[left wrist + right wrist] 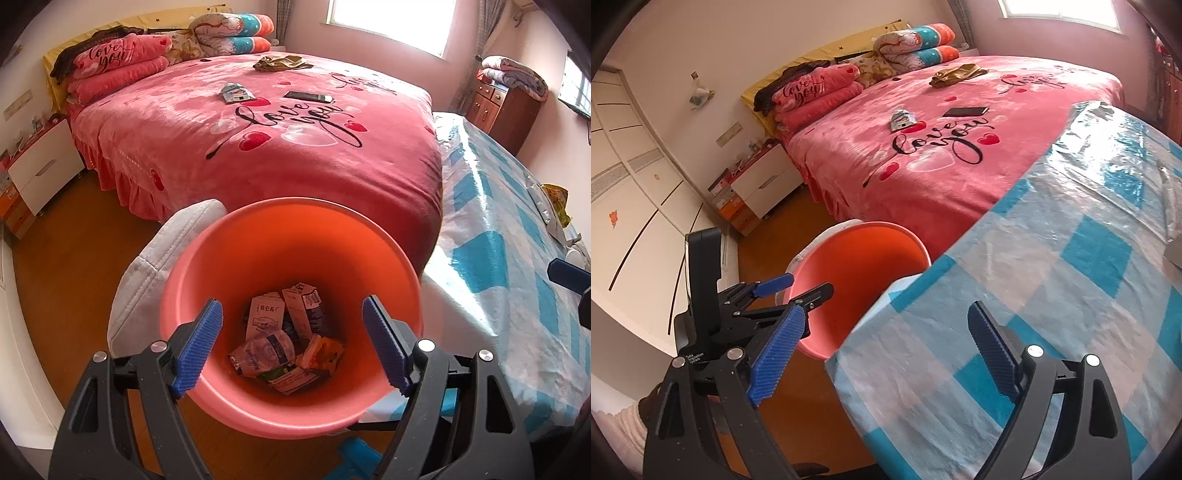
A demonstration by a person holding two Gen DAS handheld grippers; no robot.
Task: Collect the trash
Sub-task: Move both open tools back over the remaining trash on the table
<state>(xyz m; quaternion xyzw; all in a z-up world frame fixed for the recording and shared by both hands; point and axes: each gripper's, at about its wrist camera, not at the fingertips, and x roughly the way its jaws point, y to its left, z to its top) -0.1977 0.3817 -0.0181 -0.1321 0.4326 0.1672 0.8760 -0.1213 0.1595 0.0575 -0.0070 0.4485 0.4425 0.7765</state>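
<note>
An orange-pink trash bin [221, 266] stands on the floor between the bed and the table. It holds crumpled milk cartons [266, 314] and snack wrappers [321, 350]. My left gripper [293, 314] hangs open above the bin's mouth with nothing between its blue pads; it also shows in the right wrist view as the left gripper [798, 288] by the bin [864, 258]. My right gripper [886, 310] is open and empty over the near corner of the checked table [1034, 295]. A silver-blue wrapper [236, 92] lies on the pink bed [295, 166].
A phone [308, 96] and an olive-gold crumpled item [282, 62] also lie on the bed. A yellow-green snack bag [556, 199] sits on the table's far right. A white padded thing [155, 266] leans against the bin. A white nightstand [40, 166] stands at the left.
</note>
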